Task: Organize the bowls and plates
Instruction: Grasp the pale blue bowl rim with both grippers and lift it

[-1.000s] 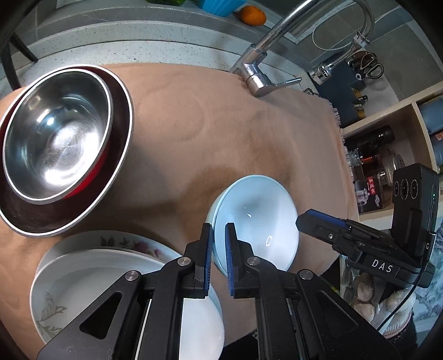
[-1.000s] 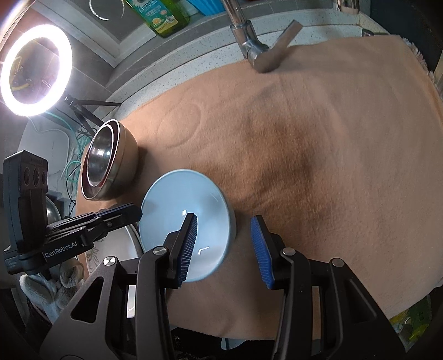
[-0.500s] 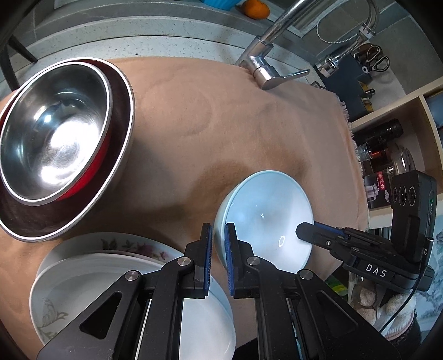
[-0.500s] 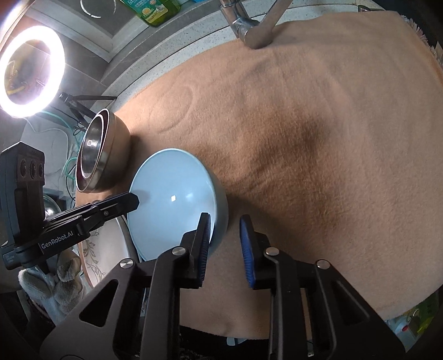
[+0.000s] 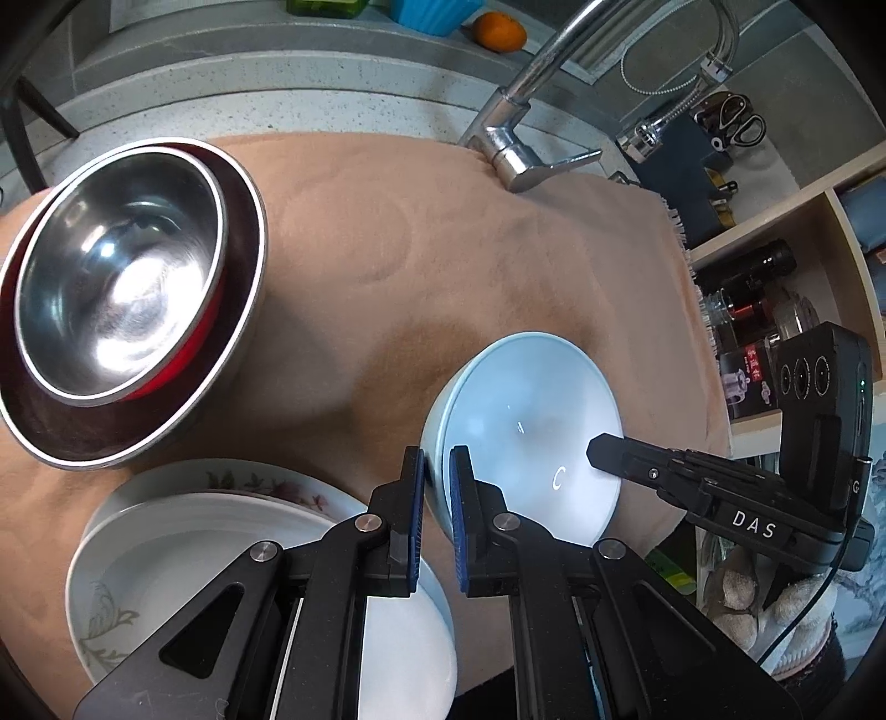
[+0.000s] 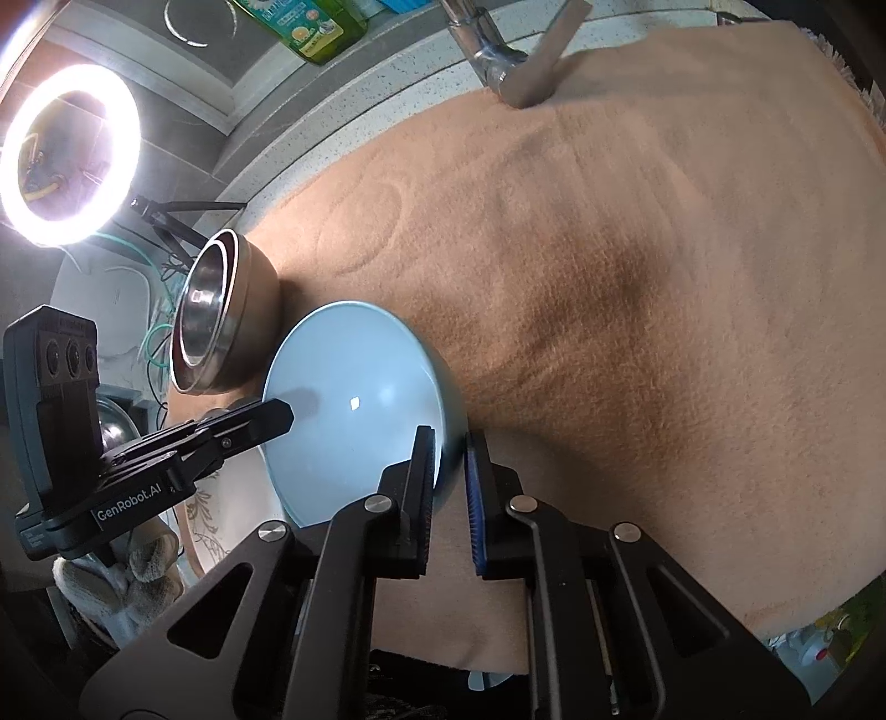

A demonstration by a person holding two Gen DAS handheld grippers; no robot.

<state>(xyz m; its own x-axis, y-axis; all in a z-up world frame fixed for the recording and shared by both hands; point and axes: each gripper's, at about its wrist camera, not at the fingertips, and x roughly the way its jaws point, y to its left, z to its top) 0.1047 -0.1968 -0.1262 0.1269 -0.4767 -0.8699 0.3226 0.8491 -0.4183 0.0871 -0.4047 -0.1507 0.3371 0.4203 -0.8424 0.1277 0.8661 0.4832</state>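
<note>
A light blue bowl (image 5: 526, 421) is held between both grippers above the tan cloth (image 5: 443, 249). My left gripper (image 5: 437, 487) is shut on its left rim. My right gripper (image 6: 449, 459) is shut on its right rim; the bowl (image 6: 349, 399) looks tilted in the right wrist view. Two nested steel bowls (image 5: 116, 288), the inner one red outside, stand at the left, also in the right wrist view (image 6: 216, 315). Stacked white floral plates (image 5: 183, 543) lie at the front left, under the left gripper.
A steel faucet (image 5: 520, 138) stands at the back edge of the cloth. A ring light (image 6: 66, 155) glows at the far left. Shelves with bottles (image 5: 775, 288) are at the right. An orange (image 5: 501, 30) sits on the back ledge.
My right gripper closed from open onto the bowl's rim. The bowl has risen and tipped, held by both grippers. The left gripper stayed shut on its rim.
</note>
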